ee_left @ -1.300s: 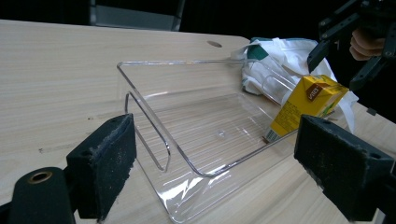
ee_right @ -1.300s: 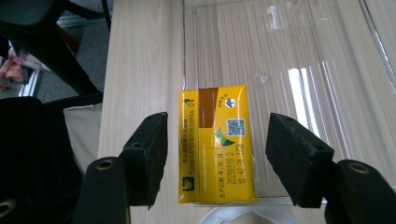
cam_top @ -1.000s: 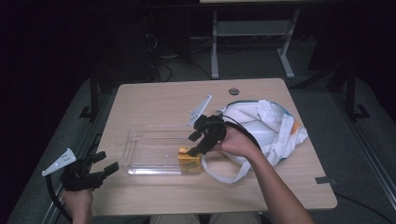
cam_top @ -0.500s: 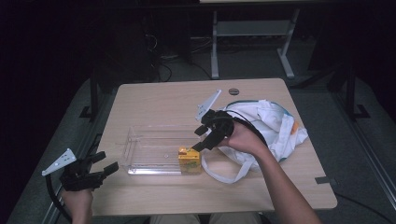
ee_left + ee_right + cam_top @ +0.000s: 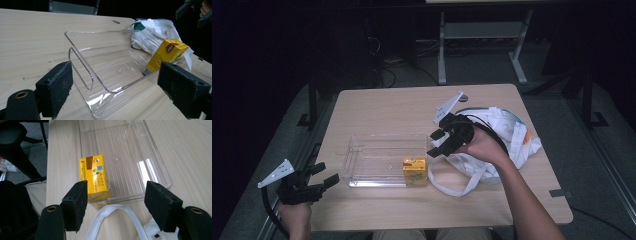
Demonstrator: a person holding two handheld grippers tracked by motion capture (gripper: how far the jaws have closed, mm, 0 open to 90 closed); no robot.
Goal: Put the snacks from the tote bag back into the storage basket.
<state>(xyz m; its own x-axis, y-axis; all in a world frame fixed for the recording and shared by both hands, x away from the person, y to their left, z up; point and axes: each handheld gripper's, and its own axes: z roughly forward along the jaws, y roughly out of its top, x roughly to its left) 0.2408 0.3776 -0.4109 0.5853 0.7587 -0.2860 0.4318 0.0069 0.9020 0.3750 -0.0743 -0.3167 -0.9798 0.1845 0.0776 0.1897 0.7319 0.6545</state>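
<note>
A yellow juice carton (image 5: 414,171) stands in the near right corner of a clear plastic tray (image 5: 377,137) on the table's middle. My right gripper (image 5: 435,143) hovers just right of and above the carton, apart from it. Its jaws have just been opening and stand open with nothing between them. In the right gripper view the carton (image 5: 95,177) lies beyond the open gripper (image 5: 118,203). My left gripper (image 5: 326,173) is open and empty at the table's front left edge, pointing at the tray (image 5: 77,53) and the carton (image 5: 166,53).
A white cloth bag (image 5: 507,135) lies crumpled right of the tray. Its strap (image 5: 452,187) loops toward the front, just behind the carton's side. Bare tabletop (image 5: 387,105) stretches behind and in front of the tray. Dark floor and a metal stand lie beyond.
My right gripper has drawn back from the carton toward the bag and risen a little, with its jaws wider apart. The carton stays in the tray. The left gripper has not moved.
</note>
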